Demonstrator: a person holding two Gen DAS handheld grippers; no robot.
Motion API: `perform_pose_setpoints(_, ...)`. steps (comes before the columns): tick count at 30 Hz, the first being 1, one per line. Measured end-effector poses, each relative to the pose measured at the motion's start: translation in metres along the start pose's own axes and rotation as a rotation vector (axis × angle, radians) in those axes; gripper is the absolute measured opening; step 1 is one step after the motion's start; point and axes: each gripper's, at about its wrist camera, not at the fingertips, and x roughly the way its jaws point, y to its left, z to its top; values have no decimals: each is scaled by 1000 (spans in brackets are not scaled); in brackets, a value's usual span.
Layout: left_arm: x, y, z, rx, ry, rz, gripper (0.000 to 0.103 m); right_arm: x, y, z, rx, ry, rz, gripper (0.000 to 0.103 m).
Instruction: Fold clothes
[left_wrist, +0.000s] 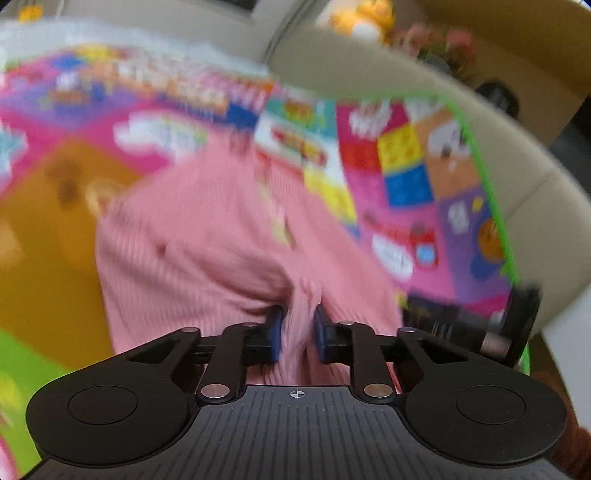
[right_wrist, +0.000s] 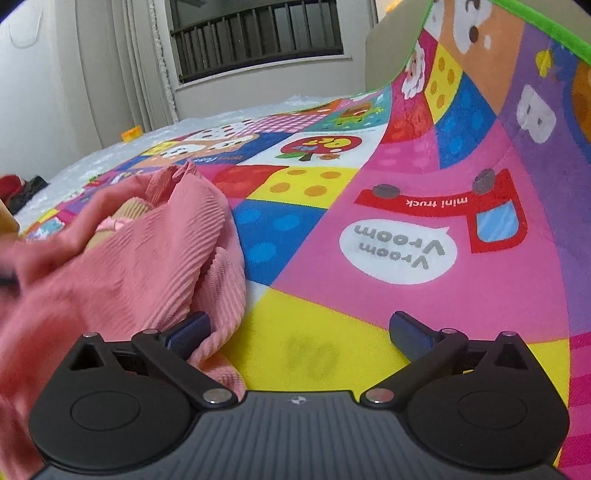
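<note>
Tongs on the left (left_wrist: 297, 332) were pinched nearly together on a ridge of the pink ribbed garment (left_wrist: 207, 236), the blue pads (left_wrist: 275, 334) biting a fold of cloth between them. That view was smeared with blur, which I read as the left tongs being in motion with the cloth in tow. The right tongs (right_wrist: 299, 332) stood wide apart and held nothing; the left pad (right_wrist: 190, 328) touched or just overlapped the garment's edge, while the other pad sat clear over a yellow patch of the play mat (right_wrist: 369, 258).

The garment (right_wrist: 129, 266) lay bunched and rumpled on the mat, part of it raised, with a cream cuff or collar (right_wrist: 129, 210) and what looked like a small pink bow showing in the creases. No flat, squared shape was to be seen, so I judged a fold or a spreading-out to be under way — which of the two, the pictures did not settle. Whichever it was, the next move called for the right tongs to take a matching edge or corner beside them, so that both ends could travel together and the cloth would land flat instead of twisting.

Writing on the mat, upside down in the right view, read "Vroom Vroom" in a white speech bubble (right_wrist: 397, 251) and "mini truck" on a red truck (right_wrist: 480, 210); a white letter "B" (right_wrist: 535, 114) stood on purple farther off — no brand or label could be read on the garment
</note>
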Motion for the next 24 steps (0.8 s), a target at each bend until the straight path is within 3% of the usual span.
perform_pose_setpoints(3,-28,19,37,20,-143,107,14,1,4,0,-19,2,-18,103)
perform_pose_setpoints(8,-66,85,74,-99,-283,245,13,3,9,0,-46,10,-45,103)
perform_pose_setpoints(12,-88,150,74,-290,-317,324,13,4,12,1,-63,18,-64,103)
perform_pose_setpoints(16,-97,194,60,-374,-280,363,14,4,16,3,-80,27,-79,103)
perform_pose_setpoints(17,-98,198,56,-383,-261,357,20,2,18,5,-89,28,-85,103)
perform_pose_setpoints(18,-99,203,51,-393,-243,351,41,-2,22,8,-106,25,-91,103)
perform_pose_setpoints(20,-107,197,46,-365,-231,313,68,-21,36,14,-170,-7,-55,103)
perform_pose_setpoints(24,-126,178,36,-298,-233,234,86,-65,77,19,-307,-47,177,103)
